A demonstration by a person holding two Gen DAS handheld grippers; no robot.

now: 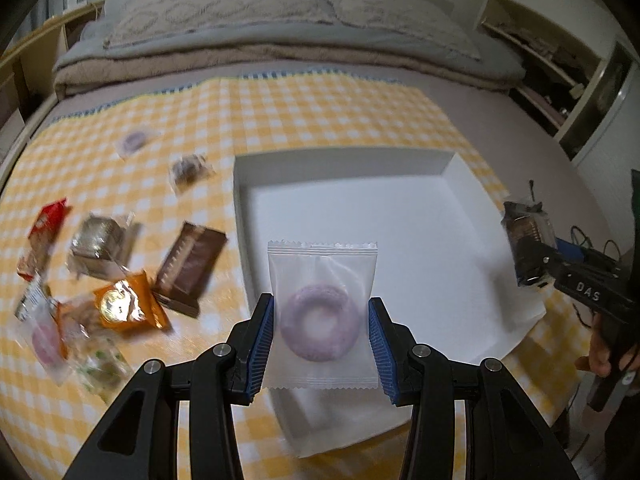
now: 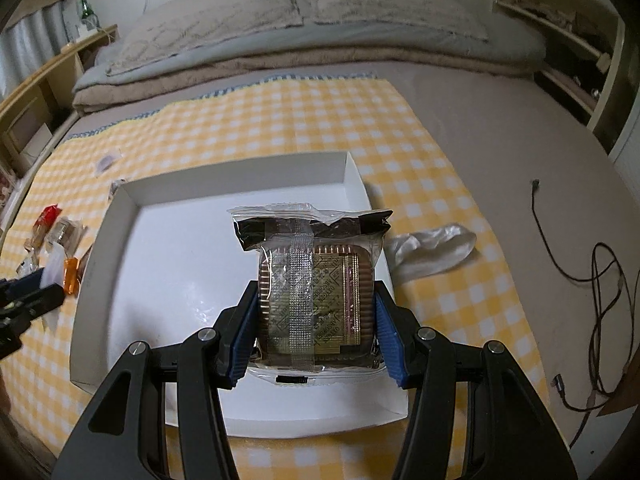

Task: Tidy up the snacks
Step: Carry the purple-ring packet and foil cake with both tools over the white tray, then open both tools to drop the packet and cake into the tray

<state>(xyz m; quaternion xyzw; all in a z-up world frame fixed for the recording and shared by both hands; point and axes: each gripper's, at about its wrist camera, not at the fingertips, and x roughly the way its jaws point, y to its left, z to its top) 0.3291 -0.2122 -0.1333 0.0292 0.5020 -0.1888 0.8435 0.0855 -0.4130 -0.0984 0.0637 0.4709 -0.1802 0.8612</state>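
Note:
My left gripper (image 1: 321, 344) is shut on a frosted packet with a purple ring donut (image 1: 320, 326), held above the near left part of the white box (image 1: 344, 168). My right gripper (image 2: 316, 336) is shut on a clear wrapped brown biscuit pack (image 2: 316, 292), held over the same white box (image 2: 240, 172). The right gripper with its pack also shows at the right of the left wrist view (image 1: 532, 240). Loose snacks lie left of the box on the yellow checked cloth (image 1: 320, 112): a brown chocolate packet (image 1: 188, 268), an orange packet (image 1: 128, 304), a red packet (image 1: 44, 224), another purple donut packet (image 1: 134, 142).
A folded blanket and pillows (image 1: 280, 32) lie behind the cloth. A crumpled clear wrapper (image 2: 432, 248) lies right of the box. Black cables (image 2: 600, 272) trail at the right. Shelves (image 1: 560, 80) stand at the far right.

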